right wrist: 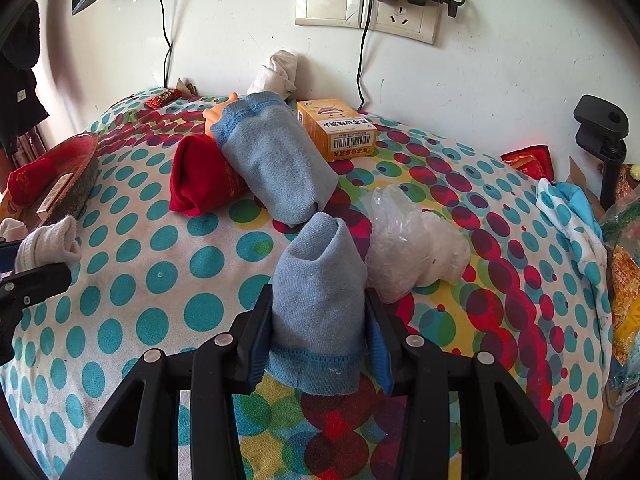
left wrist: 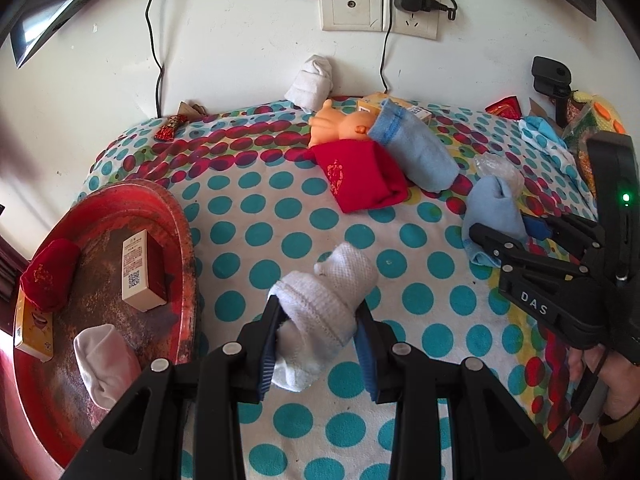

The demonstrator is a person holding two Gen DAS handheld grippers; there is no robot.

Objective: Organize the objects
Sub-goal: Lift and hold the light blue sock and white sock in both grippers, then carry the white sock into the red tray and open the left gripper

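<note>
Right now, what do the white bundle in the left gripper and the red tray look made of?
White rolled sock, pinched by the left gripper: soft knit cotton-like fabric, matte; ribbed cuff and woven texture show. Red tray: probably painted metal, glossy rim; the floor looks worn brown, perhaps rust, though lacquered plastic cannot be ruled out.

White sock (left wrist: 320, 304), pale blue sock (right wrist: 320, 300), teal-dotted cloth (left wrist: 280, 220)
</note>
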